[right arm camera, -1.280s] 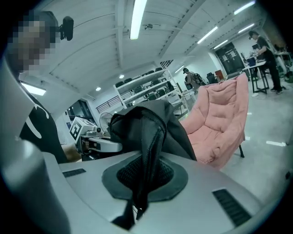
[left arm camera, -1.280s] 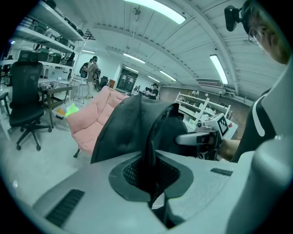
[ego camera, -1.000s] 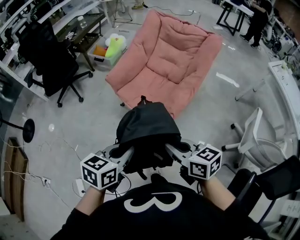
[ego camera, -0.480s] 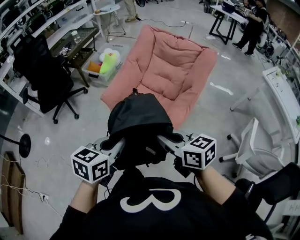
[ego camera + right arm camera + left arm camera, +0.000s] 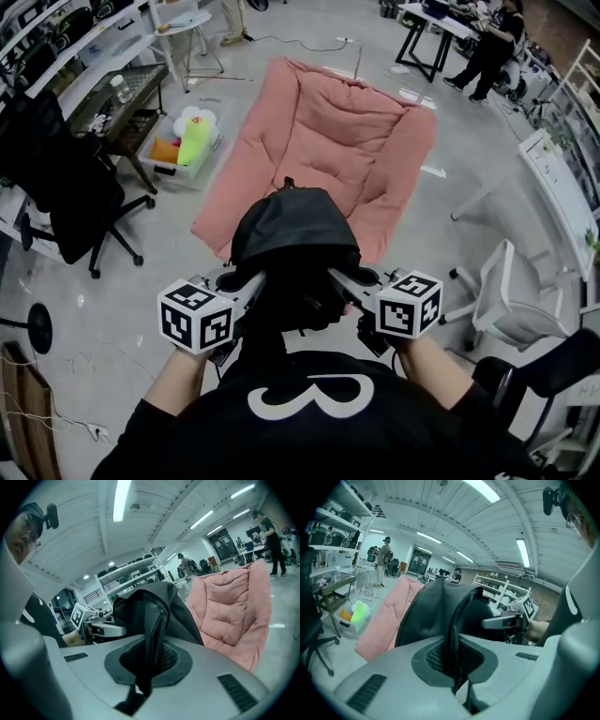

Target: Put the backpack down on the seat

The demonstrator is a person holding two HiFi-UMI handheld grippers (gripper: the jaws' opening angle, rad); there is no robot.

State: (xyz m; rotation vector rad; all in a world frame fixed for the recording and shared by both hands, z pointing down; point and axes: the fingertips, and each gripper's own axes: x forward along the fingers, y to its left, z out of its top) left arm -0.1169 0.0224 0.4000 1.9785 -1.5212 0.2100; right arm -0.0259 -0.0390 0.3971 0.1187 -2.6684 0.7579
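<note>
A black backpack (image 5: pixel 294 239) hangs in the air between my two grippers, just in front of the pink cushioned seat (image 5: pixel 330 141). My left gripper (image 5: pixel 251 283) is shut on one black mesh shoulder strap (image 5: pixel 452 634). My right gripper (image 5: pixel 339 281) is shut on the other strap (image 5: pixel 151 639). In the left gripper view the backpack (image 5: pixel 436 613) hides part of the seat (image 5: pixel 389 620). The right gripper view shows the backpack (image 5: pixel 154 606) left of the seat (image 5: pixel 232 609). The pack's lower part hangs out of sight beneath the grippers.
A black office chair (image 5: pixel 56 187) and a clear bin of colourful items (image 5: pixel 183 141) stand left of the seat. A white chair (image 5: pixel 511 300) is at the right. A dark low table (image 5: pixel 117 103) sits at far left. People stand by desks (image 5: pixel 441 23) beyond.
The backpack and both grippers have moved nearer to the pink seat, which now lies straight ahead. Both grips on the straps are unchanged.
</note>
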